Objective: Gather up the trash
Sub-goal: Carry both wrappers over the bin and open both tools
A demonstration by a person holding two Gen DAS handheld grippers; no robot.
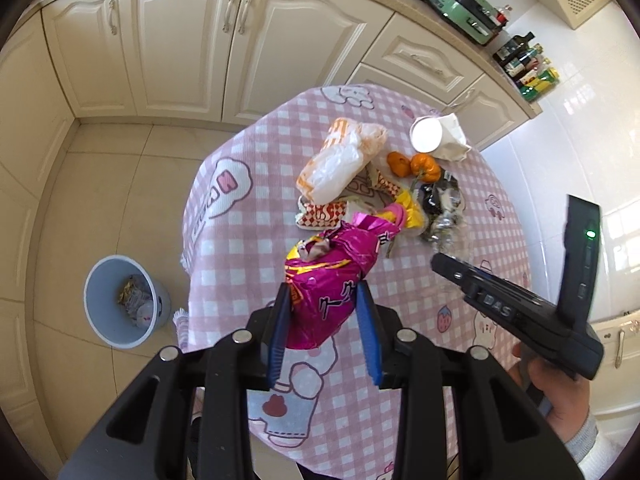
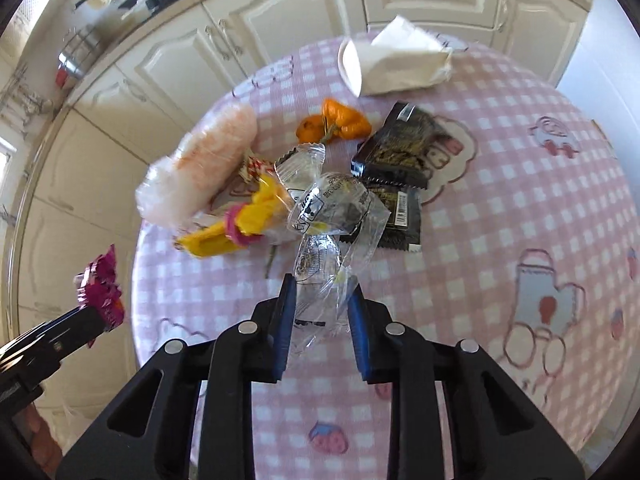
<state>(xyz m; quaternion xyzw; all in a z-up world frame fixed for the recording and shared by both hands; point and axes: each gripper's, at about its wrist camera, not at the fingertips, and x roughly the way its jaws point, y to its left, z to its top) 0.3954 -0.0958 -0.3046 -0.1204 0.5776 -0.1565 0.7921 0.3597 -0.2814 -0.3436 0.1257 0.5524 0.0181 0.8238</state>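
My left gripper [image 1: 323,286] is shut on a crumpled magenta snack bag [image 1: 336,256], held above the near part of the pink checked table [image 1: 240,260]. A grey bin [image 1: 120,300] with wrappers inside stands on the floor to the left of the table. In the right wrist view my right gripper [image 2: 321,280] is shut on a clear plastic wrapper [image 2: 316,252] at the near side of the litter pile. The magenta bag [image 2: 100,288] shows there at the far left, off the table edge.
On the table lie a white and orange bag [image 2: 200,168], a yellow wrapper [image 2: 240,220], black packets [image 2: 404,148], orange peel [image 2: 336,122], a tipped paper cup [image 2: 350,64] with a napkin [image 2: 404,64]. Cream cabinets [image 1: 180,40] stand behind.
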